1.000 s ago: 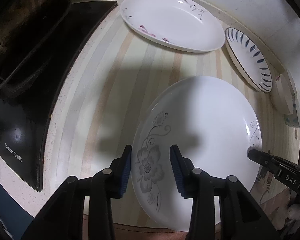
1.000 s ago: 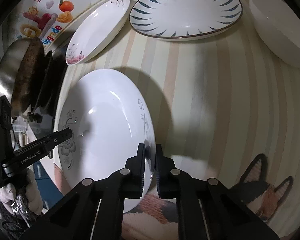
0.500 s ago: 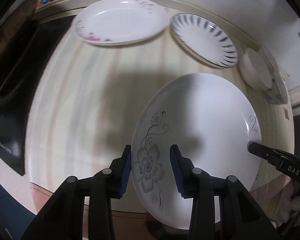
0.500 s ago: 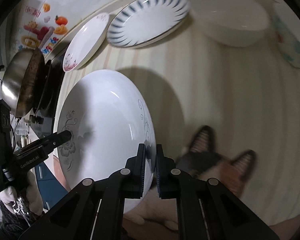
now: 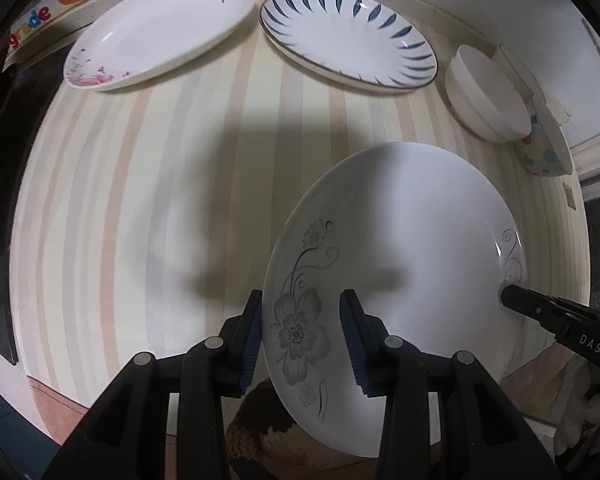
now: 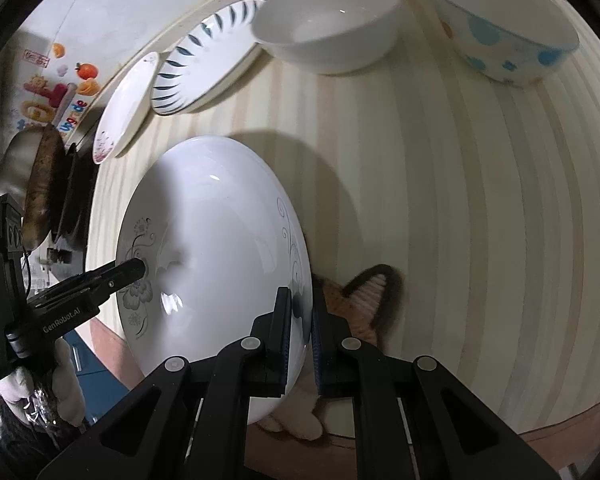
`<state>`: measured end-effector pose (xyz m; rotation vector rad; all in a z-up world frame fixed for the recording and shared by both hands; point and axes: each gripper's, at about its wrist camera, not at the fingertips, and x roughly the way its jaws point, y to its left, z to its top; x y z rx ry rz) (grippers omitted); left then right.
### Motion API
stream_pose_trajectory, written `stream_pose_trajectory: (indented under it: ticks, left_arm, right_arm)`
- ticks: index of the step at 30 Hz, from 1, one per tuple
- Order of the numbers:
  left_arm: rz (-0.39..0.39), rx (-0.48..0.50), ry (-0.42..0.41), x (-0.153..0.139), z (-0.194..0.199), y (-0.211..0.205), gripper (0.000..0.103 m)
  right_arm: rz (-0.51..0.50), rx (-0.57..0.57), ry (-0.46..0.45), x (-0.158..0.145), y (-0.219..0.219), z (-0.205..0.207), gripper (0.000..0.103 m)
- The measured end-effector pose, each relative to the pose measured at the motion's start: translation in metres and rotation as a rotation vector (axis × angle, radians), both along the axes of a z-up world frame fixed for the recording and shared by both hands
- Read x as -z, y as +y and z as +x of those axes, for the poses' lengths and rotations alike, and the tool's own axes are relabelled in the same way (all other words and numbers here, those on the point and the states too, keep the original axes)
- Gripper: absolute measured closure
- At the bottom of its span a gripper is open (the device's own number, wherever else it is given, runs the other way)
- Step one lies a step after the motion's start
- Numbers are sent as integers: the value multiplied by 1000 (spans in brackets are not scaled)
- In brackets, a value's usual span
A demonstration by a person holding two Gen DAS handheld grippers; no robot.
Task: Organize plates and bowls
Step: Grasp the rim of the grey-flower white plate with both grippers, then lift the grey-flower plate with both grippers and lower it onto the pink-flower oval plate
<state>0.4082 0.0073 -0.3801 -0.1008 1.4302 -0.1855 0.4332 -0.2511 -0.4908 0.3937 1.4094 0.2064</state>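
Left wrist view first: the left gripper [image 5: 302, 334] has its blue-padded jaws set on either side of the rim of the grey-flower plate [image 5: 396, 280], one pad under the edge and one over the flower print, so it is gripping that plate. The plate hangs tilted above the striped countertop [image 5: 140, 200]. On its far rim the right gripper's tip [image 5: 512, 298] meets the scroll pattern. Along the back sit the pink-flower plate [image 5: 160, 28] and, just beside it, the blue-leaf plate [image 5: 348, 36]; further right the white bowl [image 5: 486, 96] touches the dotted bowl [image 5: 544, 148] (mostly hidden behind it).

Over to the right wrist view: the right gripper [image 6: 300, 334] is pinched tight on the plate's [image 6: 212, 248] near rim, jaws almost together with only the thin edge between them. The left gripper [image 6: 140, 270] clamps the opposite side at the flower. Beyond, the blue-leaf plate [image 6: 204, 64] overlaps the white bowl [image 6: 328, 28]; the dotted bowl [image 6: 504, 32] stands apart.
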Motion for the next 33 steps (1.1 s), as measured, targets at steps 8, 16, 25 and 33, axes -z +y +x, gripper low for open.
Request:
stream_pose_trajectory:
  ticks: [8, 16, 25, 33]
  left_arm:
    - [44, 46, -22, 2, 7, -13, 68]
    - [34, 97, 4, 1, 17, -18, 68]
    - [44, -45, -201, -86, 54, 51, 61]
    - [7, -341, -106, -47, 115, 156, 60]
  right_arm:
    - [-16, 17, 16, 5, 1, -1, 92]
    - [-50, 42, 39, 6, 5, 3, 90]
    - [-89, 36, -89, -77, 16, 42, 85]
    - [-68, -205, -287, -108, 135, 162, 55]
